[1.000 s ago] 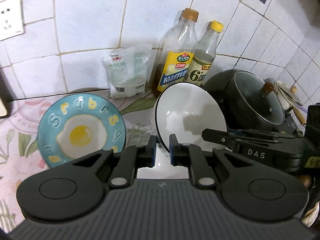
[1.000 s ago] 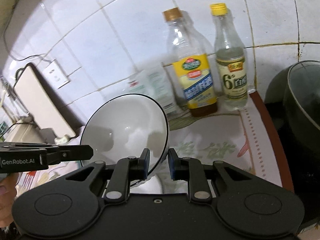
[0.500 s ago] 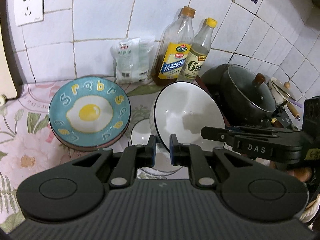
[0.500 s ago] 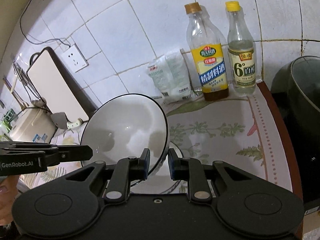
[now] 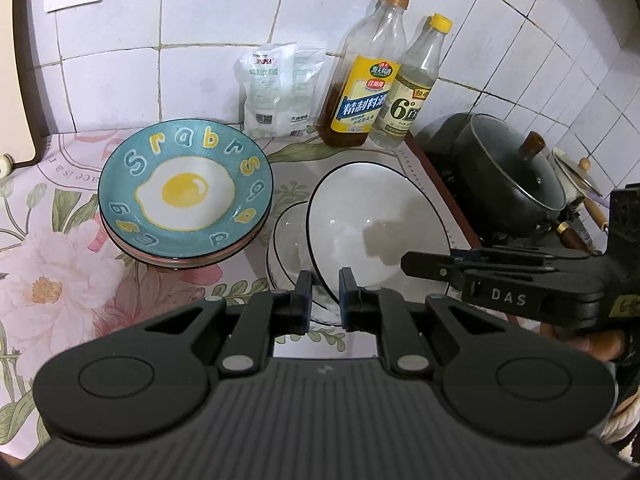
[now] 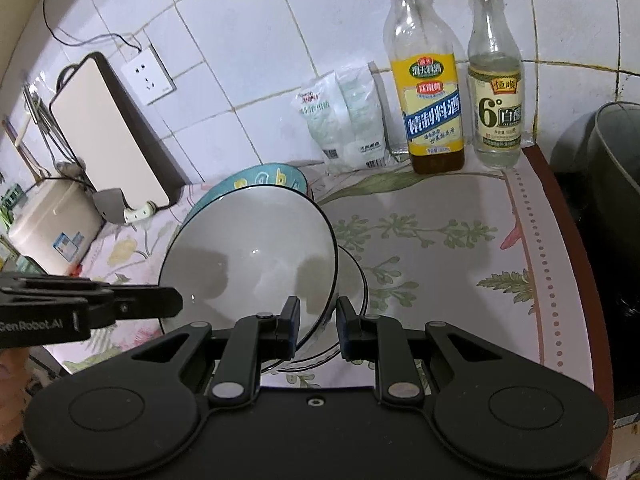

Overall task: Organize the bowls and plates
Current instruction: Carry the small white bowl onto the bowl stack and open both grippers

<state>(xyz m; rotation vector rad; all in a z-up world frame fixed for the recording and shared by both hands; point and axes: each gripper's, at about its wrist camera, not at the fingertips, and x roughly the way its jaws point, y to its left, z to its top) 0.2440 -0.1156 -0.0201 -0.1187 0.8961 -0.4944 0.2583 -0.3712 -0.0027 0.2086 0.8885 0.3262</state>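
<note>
Both claws grip one white bowl (image 5: 372, 224) by its black-lined rim: the left claw (image 5: 324, 296) pinches the near edge, the right claw (image 6: 318, 320) the opposite edge. The bowl hangs tilted over a second white bowl (image 5: 286, 240) on the flowered worktop (image 6: 440, 240). Just beside them sits a stack topped by a blue plate (image 5: 186, 192) with a fried-egg picture and scattered letters. Against the tiled wall stand a yellow-labelled bottle (image 6: 430, 92) in Chinese script and a bottle (image 6: 496, 92) marked "6°". The claws read "DAS" and "GenRobot.AI".
</note>
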